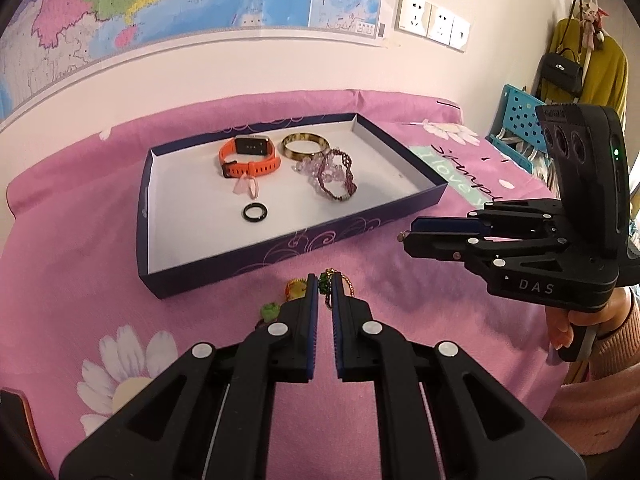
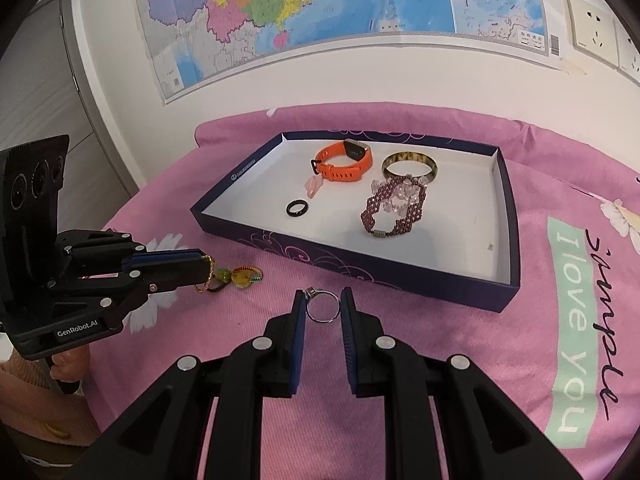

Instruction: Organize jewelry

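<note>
My left gripper [image 1: 325,285] is shut on a thin beaded cord [image 1: 327,286] whose green and amber charms [image 2: 240,276] hang just above the pink cloth; it also shows in the right wrist view [image 2: 205,266]. My right gripper [image 2: 323,305] is shut on a silver ring [image 2: 323,309], held upright between the pads; its tip [image 1: 407,236] hovers right of the tray. The dark purple tray [image 1: 256,256] with a white floor holds an orange watch [image 1: 248,156], a brown bangle [image 1: 305,145], a purple beaded bracelet [image 1: 338,178] and a black ring [image 1: 255,213].
A pink flowered cloth [image 2: 460,340] with printed words covers the surface. A map [image 1: 180,4] and sockets [image 1: 434,20] are on the wall behind. At the far right stand a blue perforated crate [image 1: 516,120] and a hanging black bag [image 1: 560,74].
</note>
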{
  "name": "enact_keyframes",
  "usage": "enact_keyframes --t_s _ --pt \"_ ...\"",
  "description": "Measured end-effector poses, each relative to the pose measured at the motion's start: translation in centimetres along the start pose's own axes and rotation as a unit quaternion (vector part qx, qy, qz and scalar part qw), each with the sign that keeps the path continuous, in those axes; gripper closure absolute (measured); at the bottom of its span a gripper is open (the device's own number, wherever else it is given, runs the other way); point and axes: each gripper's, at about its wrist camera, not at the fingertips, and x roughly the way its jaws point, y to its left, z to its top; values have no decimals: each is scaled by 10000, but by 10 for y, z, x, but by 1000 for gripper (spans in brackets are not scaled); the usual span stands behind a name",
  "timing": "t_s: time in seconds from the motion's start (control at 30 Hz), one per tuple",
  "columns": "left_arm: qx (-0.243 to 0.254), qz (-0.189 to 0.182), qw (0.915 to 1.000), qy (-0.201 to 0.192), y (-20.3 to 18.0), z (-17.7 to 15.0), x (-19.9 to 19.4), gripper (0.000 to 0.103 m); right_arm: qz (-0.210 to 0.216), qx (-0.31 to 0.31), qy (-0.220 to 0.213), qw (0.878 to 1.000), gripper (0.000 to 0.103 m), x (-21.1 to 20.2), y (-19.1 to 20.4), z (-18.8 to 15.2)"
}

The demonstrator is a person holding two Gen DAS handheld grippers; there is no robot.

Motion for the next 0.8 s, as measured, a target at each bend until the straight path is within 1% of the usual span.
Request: enact_keyframes --t_s 0.3,0.8 --pt "54 33 9999 -96 0 7 -2 96 -23 -6 -81 10000 87 -4 0 4" --pt "61 106 9997 -188 4 22 2 96 -87 -72 -227 9997 87 -4 -5 23"
